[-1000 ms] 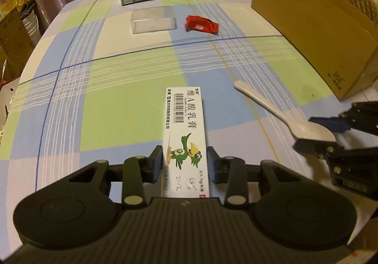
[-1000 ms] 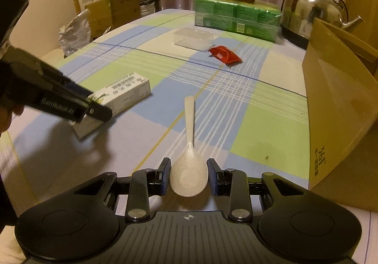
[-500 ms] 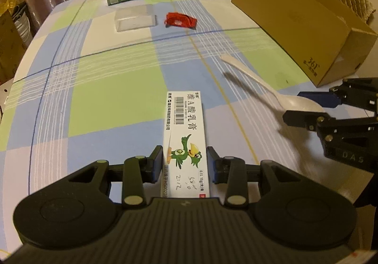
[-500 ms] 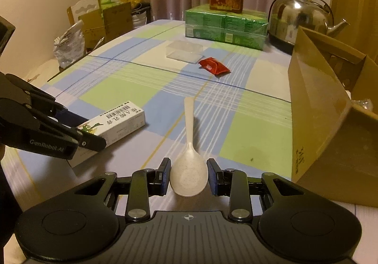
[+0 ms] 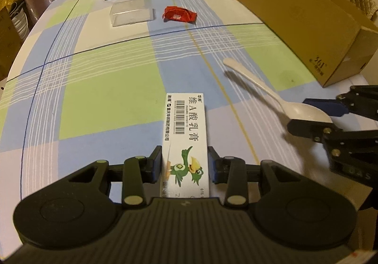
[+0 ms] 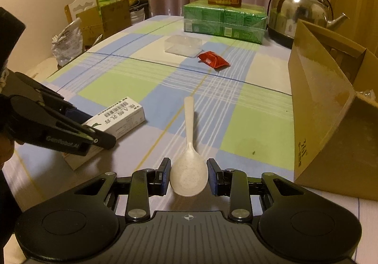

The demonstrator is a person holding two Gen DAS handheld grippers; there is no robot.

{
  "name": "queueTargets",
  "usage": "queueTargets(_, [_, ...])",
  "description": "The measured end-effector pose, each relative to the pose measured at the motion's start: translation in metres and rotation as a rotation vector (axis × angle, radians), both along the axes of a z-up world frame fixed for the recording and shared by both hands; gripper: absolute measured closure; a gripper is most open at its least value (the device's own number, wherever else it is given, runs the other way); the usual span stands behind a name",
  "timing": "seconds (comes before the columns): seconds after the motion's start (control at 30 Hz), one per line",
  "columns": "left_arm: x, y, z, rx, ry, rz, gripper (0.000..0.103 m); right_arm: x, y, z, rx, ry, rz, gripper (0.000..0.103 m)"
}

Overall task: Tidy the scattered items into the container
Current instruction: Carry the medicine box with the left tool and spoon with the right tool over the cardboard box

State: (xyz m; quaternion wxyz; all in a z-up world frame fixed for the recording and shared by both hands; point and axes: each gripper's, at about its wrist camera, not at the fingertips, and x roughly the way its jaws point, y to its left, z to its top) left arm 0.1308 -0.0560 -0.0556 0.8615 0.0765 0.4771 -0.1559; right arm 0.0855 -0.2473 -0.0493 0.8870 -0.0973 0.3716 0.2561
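A: Since a second ago both grippers have been raised off the worktop [image 5: 99, 89], each with its load kept; more of the cardboard box [image 5: 307, 23] is now seen.

B: How are the jaws set?

A: The left gripper [image 5: 185, 166] is clamped narrowly on the near end of the ointment carton [image 5: 186, 127], which is carried flat, pointing away. The right gripper [image 6: 188, 176] is pressed on the bowl of the white spoon [image 6: 189, 169], handle pointing forward. Both items are judged to be held clear of the cloth, near each other and short of the box.

B: What could go wrong?

A: The spoon is gripped only across its rounded bowl, so it could be swivelled or squeezed out if the gripper is tilted sharply. The carton is held at one end, so its far end could be knocked against the box wall if it is brought in too low. The two grippers could also be bumped together at the opening.

B: And the containers?

A: Little of the box's inside is shown; something pale is glimpsed at its far edge in the right view, not identifiable. Farther out, a clear plastic tub [image 5: 132, 12] appears empty, with a red packet [image 5: 179, 14] just beside it, both still to be tidied.
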Motion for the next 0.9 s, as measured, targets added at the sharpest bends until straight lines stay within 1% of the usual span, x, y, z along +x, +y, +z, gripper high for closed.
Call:
queueTargets(0.2, [-0.008,0.004,0.012,-0.016,-0.013,0.012,0.070,-0.004,0.002,0.010,0.007,-0.023,0.003,0.073])
queueTargets(0.47, [-0.015,0.001,0.039,-0.033,-0.056,0.013,0.070,-0.013,0.003,0.033,0.022,-0.073,-0.003,0.073])
queueTargets(0.67, [-0.018,-0.011,0.061,-0.052,-0.093,-0.001,0.070,-0.019,-0.002,0.053,0.035,-0.119,-0.023,0.073])
queueTargets(0.9, [-0.020,-0.036,0.085,-0.086,-0.131,-0.031,0.070,-0.023,-0.020,0.079,0.049,-0.181,-0.074,0.073])
